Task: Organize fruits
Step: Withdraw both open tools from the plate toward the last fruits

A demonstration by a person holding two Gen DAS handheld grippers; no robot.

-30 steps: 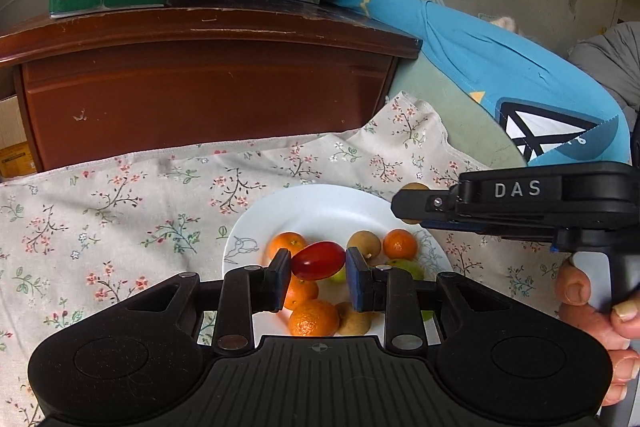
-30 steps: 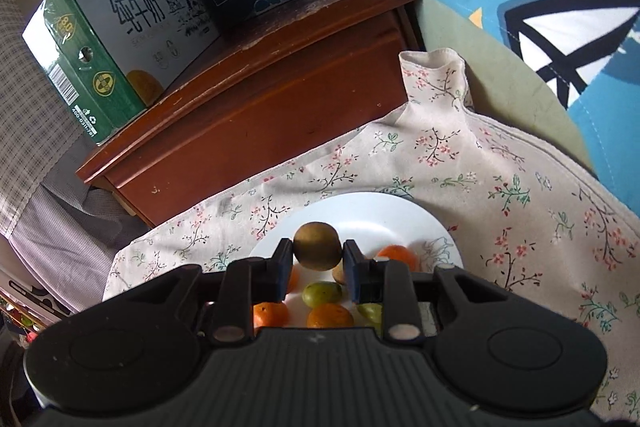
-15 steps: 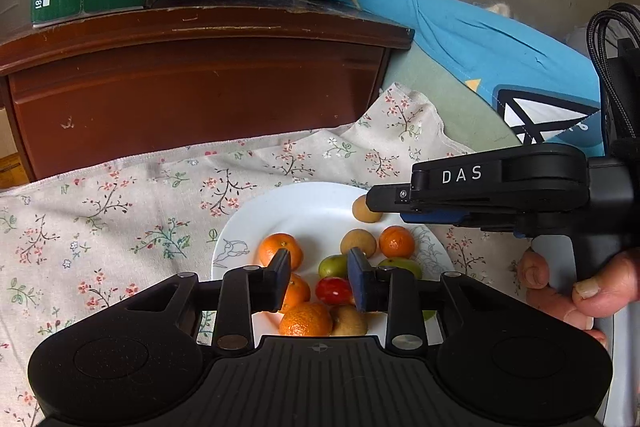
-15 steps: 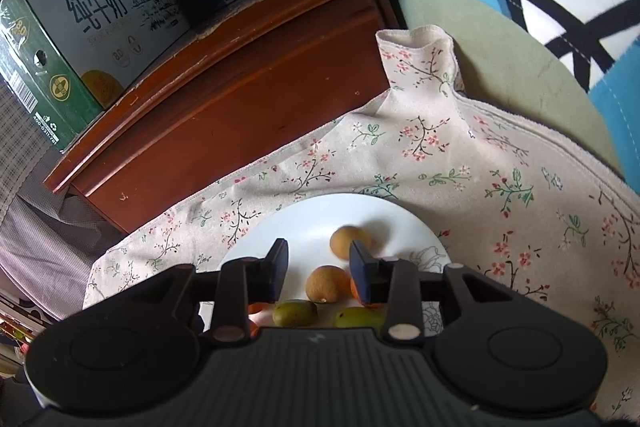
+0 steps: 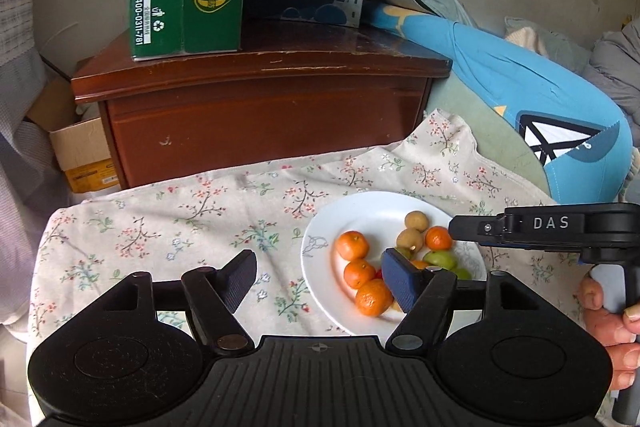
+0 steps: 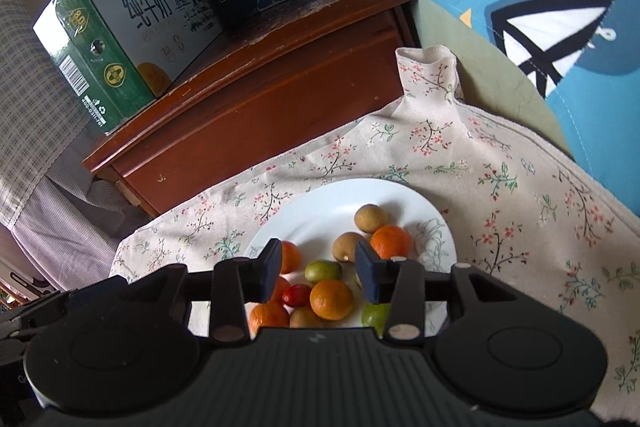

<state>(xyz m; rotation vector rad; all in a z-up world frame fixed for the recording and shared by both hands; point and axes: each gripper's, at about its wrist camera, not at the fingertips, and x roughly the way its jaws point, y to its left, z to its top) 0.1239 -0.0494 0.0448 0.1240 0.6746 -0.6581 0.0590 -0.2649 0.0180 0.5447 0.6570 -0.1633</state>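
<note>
**Both grippers empty above the fruit plate**

The left gripper (image 5: pixel 320 277) has just been opening; its jaws stand wide apart with nothing between them, over the floral cloth (image 5: pixel 192 219) at the left rim of the white plate (image 5: pixel 360 211). The right gripper (image 6: pixel 318 271) has also just been opening, its jaws parted and holding nothing, above the near side of the plate. On the plate lie mandarins (image 6: pixel 332 299), brown longans (image 6: pixel 370 218), green fruits (image 6: pixel 323 271) and a red tomato (image 6: pixel 297 295), clustered together. Behind the cloth stands a wooden cabinet (image 5: pixel 264 115) with two cartons on top.
</note>
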